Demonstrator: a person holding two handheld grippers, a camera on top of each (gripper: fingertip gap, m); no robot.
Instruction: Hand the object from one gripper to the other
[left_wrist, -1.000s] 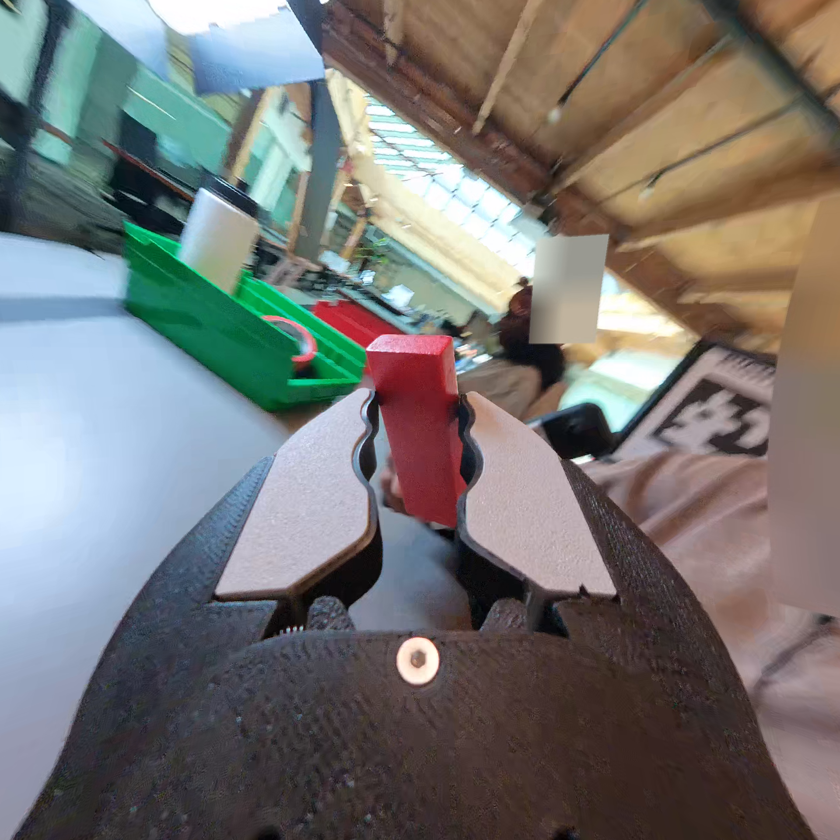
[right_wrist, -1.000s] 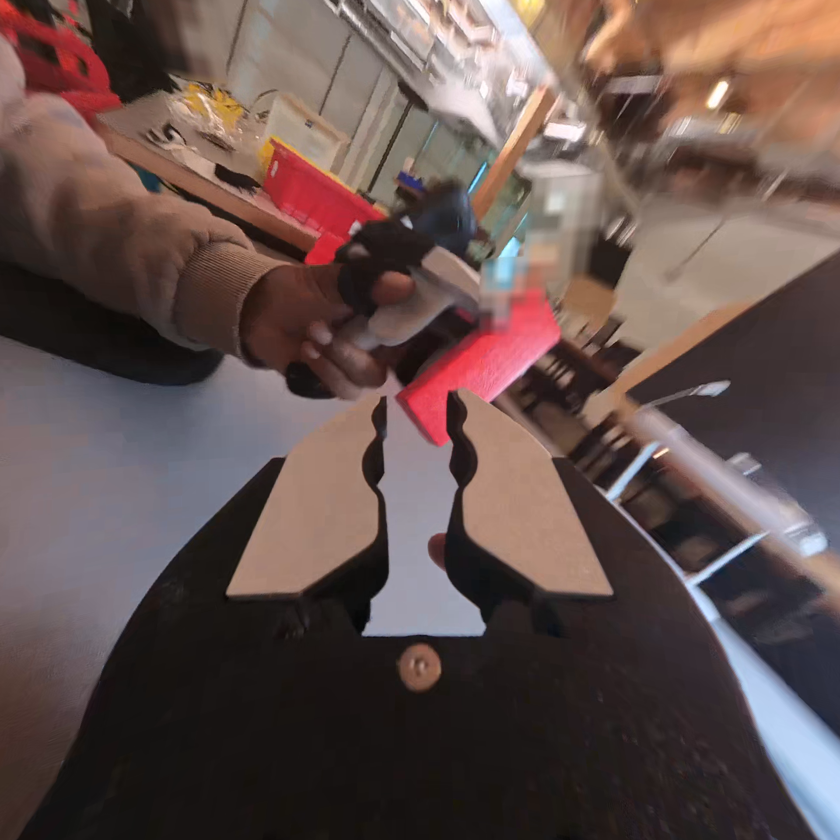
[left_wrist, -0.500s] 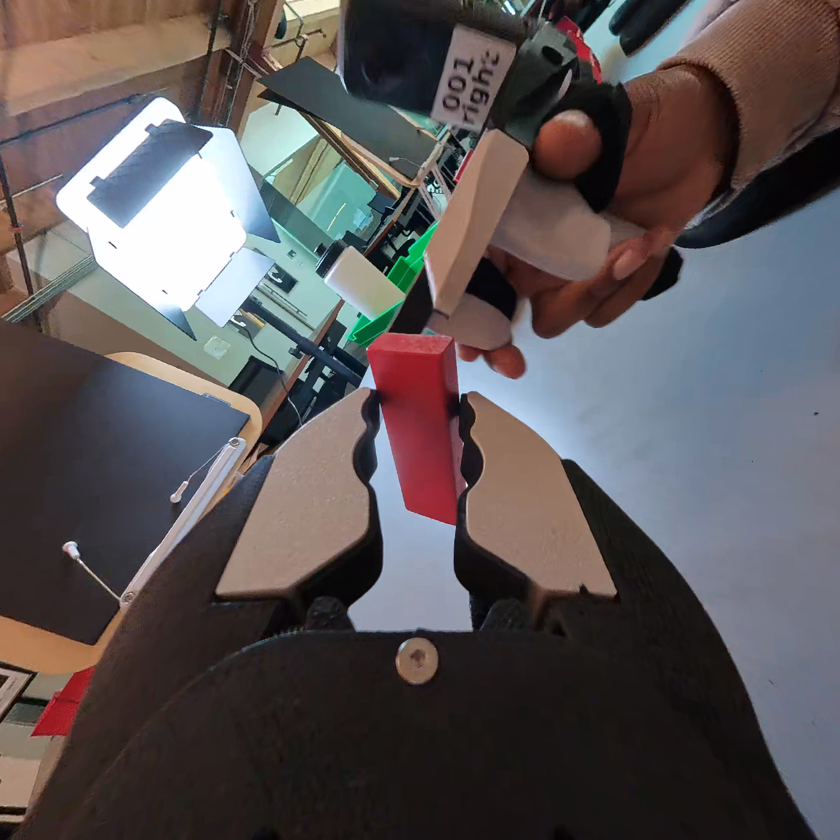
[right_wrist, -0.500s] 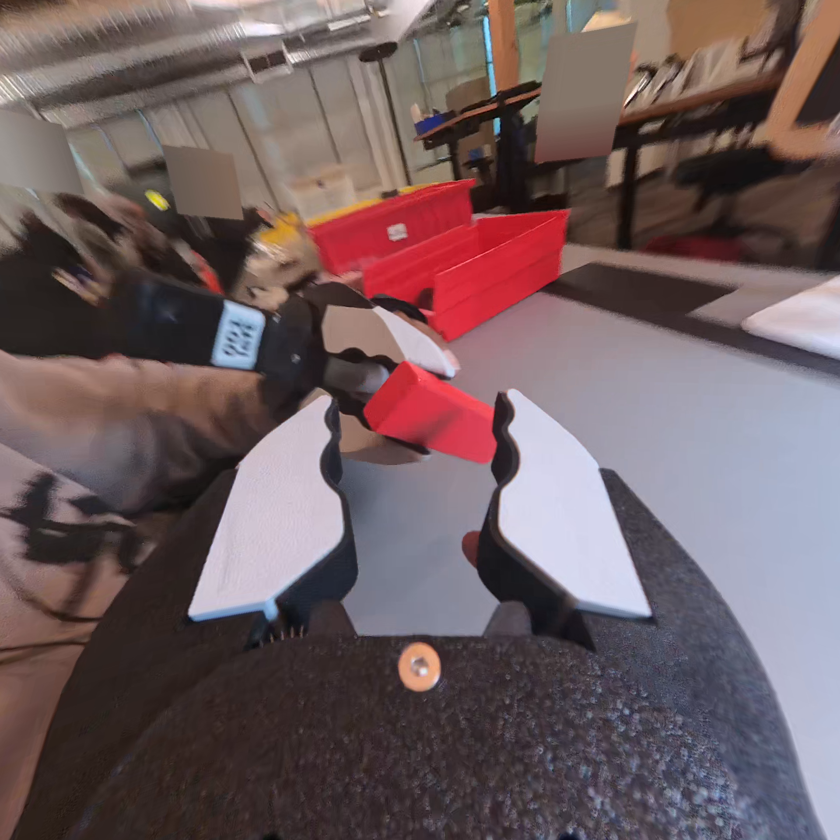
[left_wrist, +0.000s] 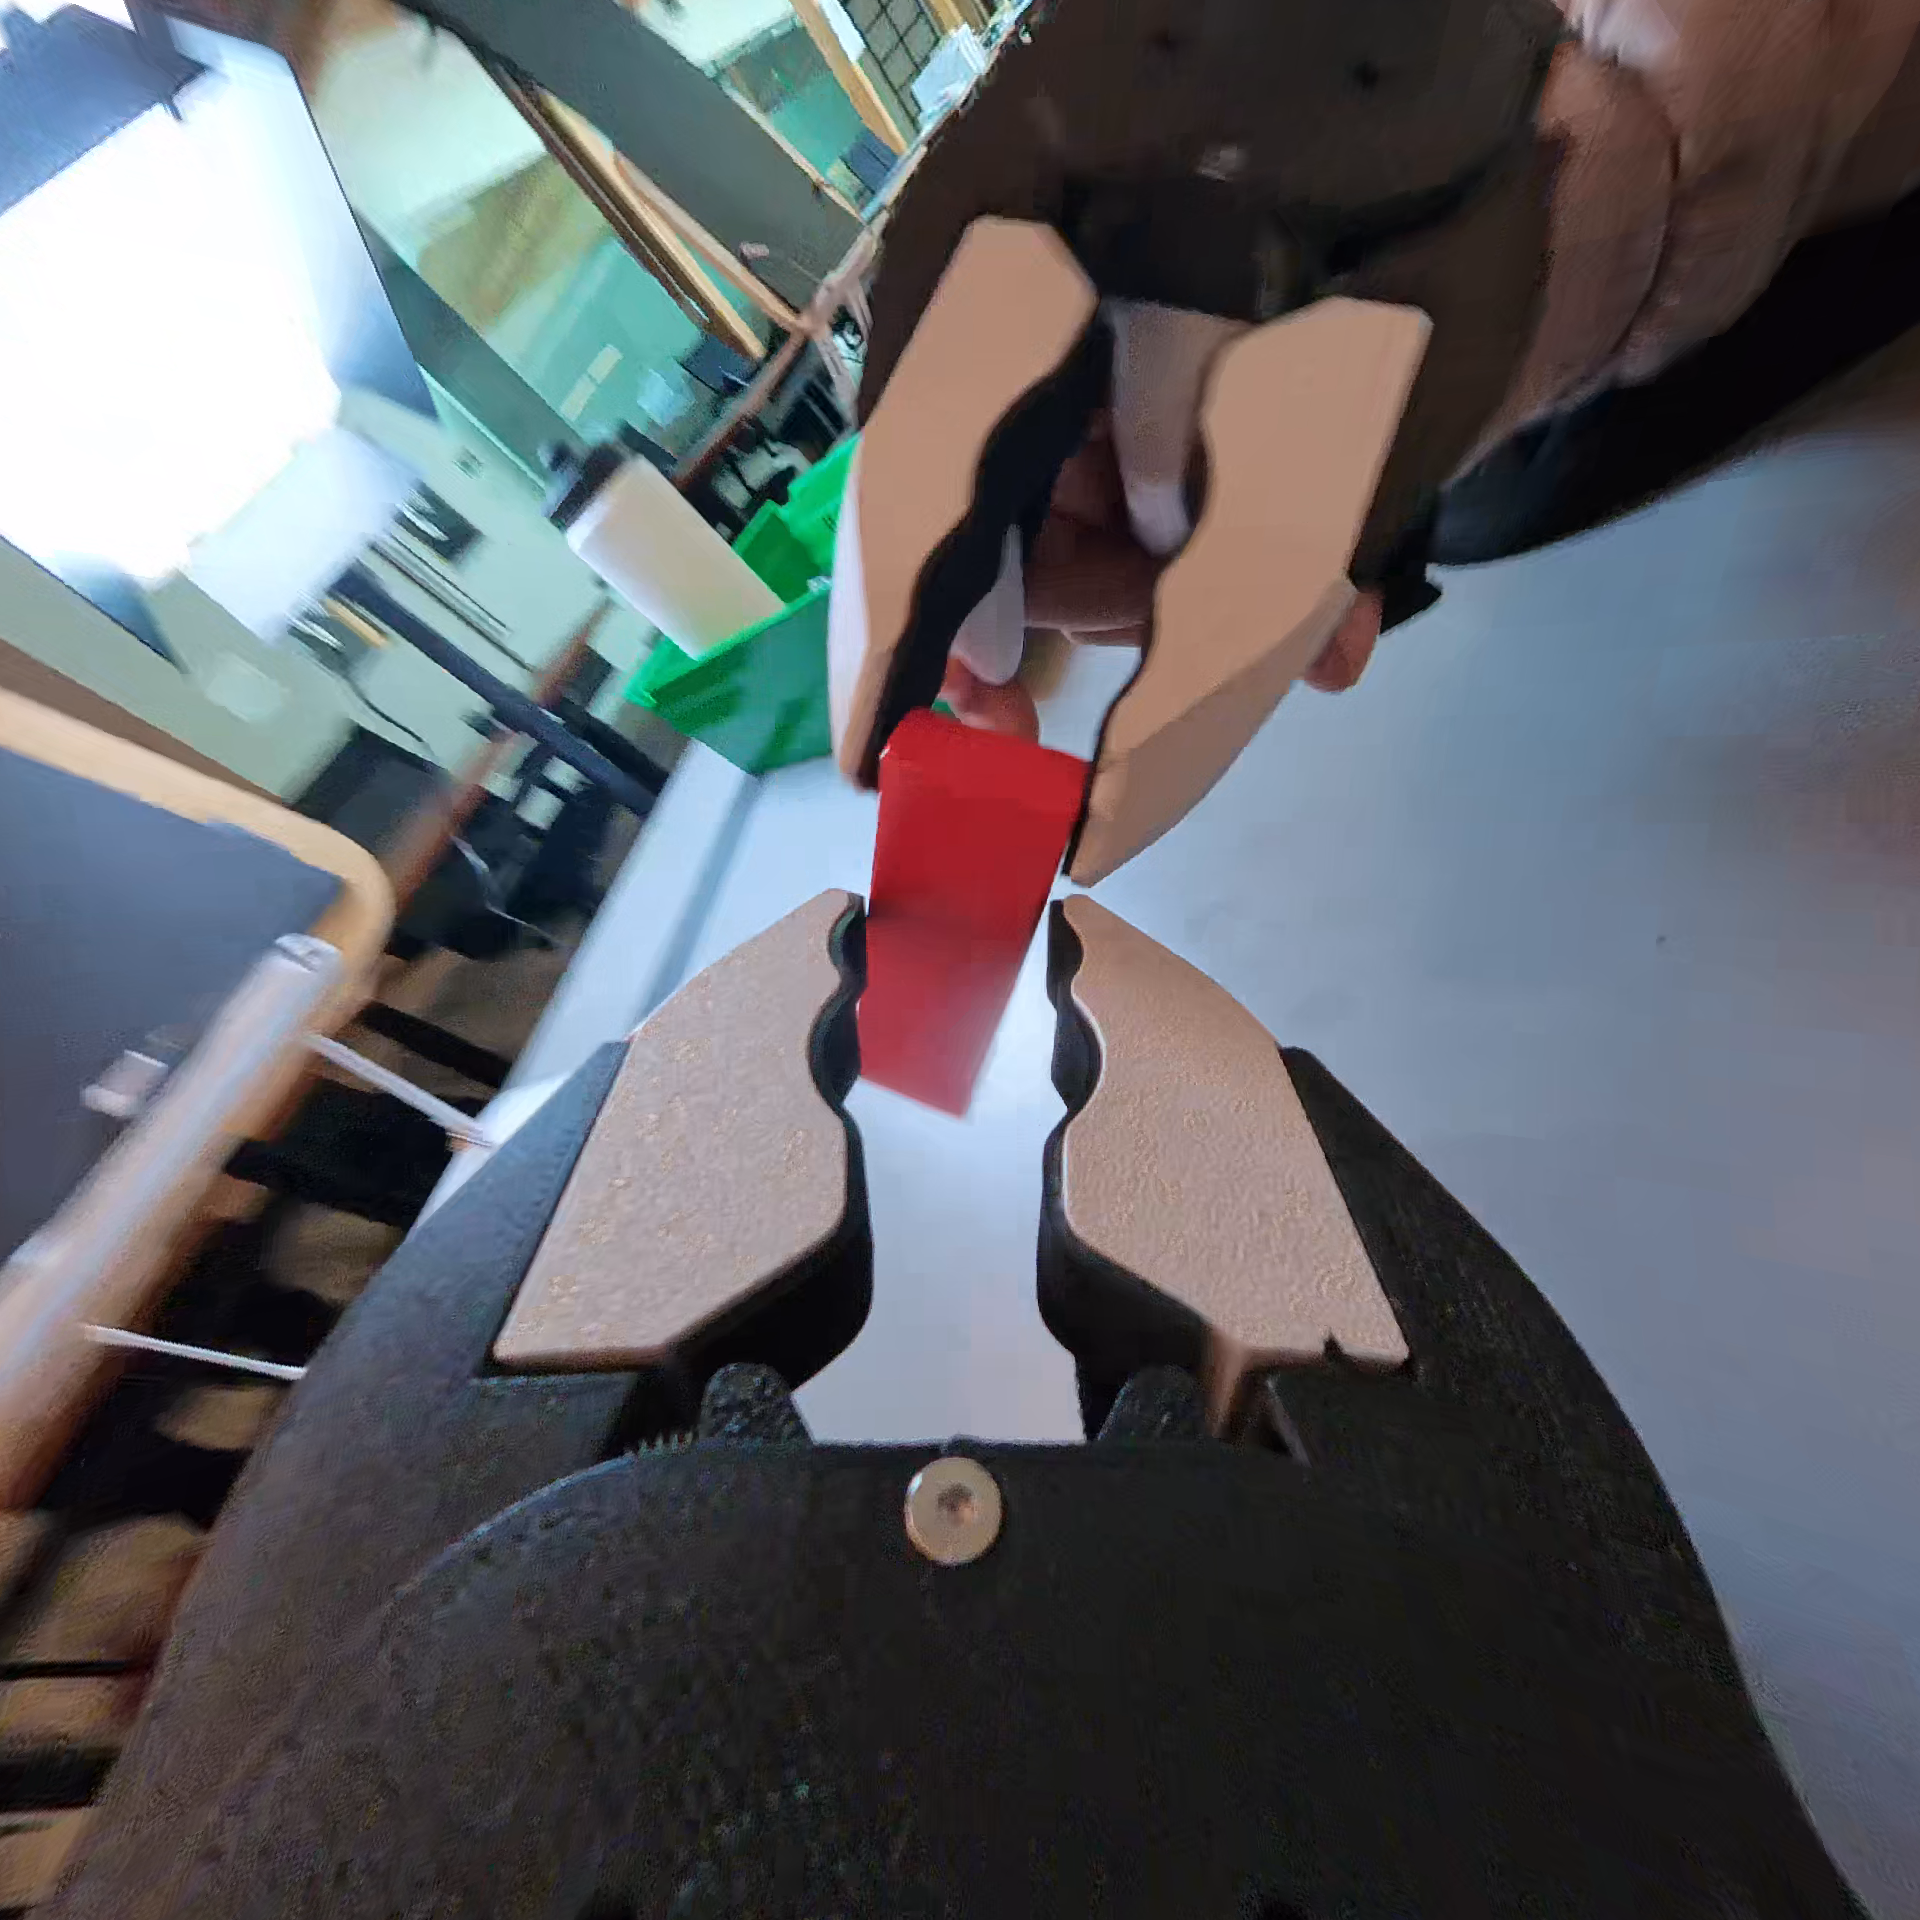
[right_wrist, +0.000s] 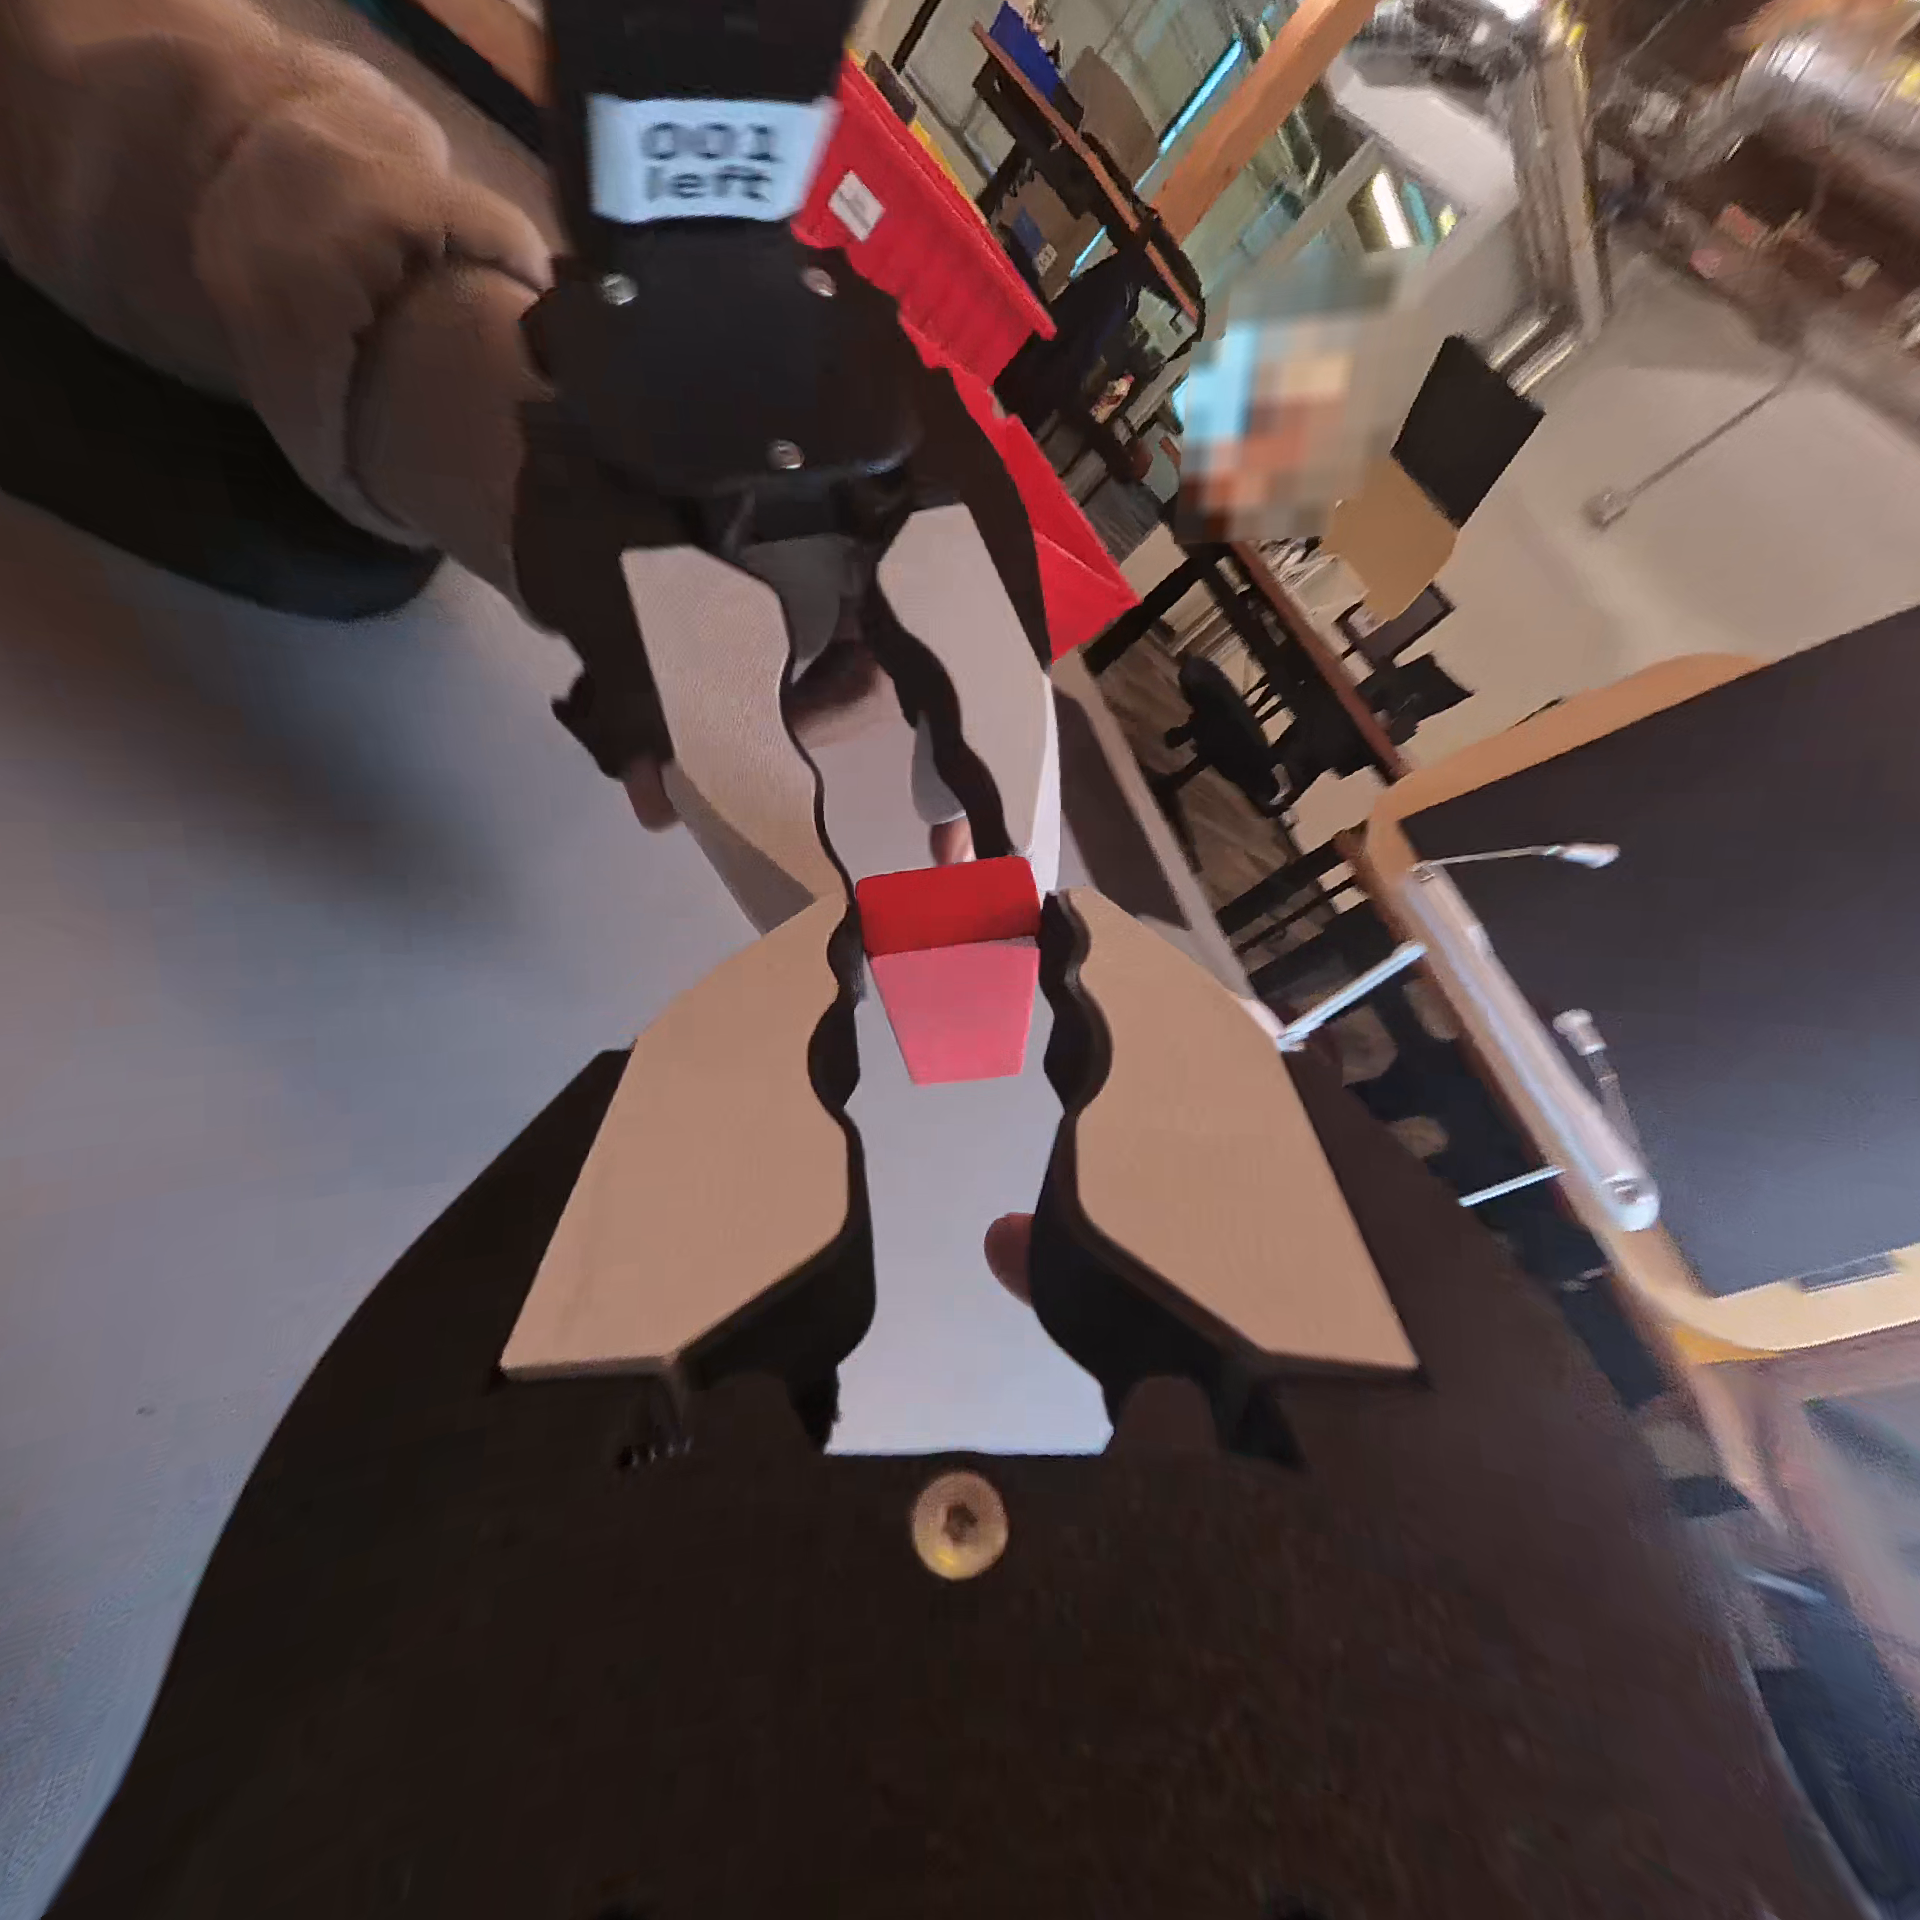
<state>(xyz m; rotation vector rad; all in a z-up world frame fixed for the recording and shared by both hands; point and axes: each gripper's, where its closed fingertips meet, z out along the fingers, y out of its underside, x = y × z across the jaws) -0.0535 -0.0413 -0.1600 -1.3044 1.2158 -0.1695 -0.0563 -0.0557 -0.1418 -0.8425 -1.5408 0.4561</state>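
Your left gripper (left_wrist: 954, 904) has its two tan-padded fingers spread: the red rectangular wooden block (left_wrist: 961, 925) touches the left pad while a gap shows beside the right one. Your right gripper (right_wrist: 954, 914) pinches the block's far end between its fingertips; in the left wrist view it comes in from above (left_wrist: 971, 821), tips on both sides of the block. The block hangs in the air between the two grippers, above the pale grey tabletop (left_wrist: 1507, 1039).

Around you the room is a workshop. A green plastic bin (left_wrist: 748, 675) sits at the table's far edge with a white cylinder (left_wrist: 665, 556) beside it. Red plastic bins (right_wrist: 935, 281) stand on the far side in the right wrist view. A black board with a pale wooden edge (right_wrist: 1683, 935) lies to the right there.
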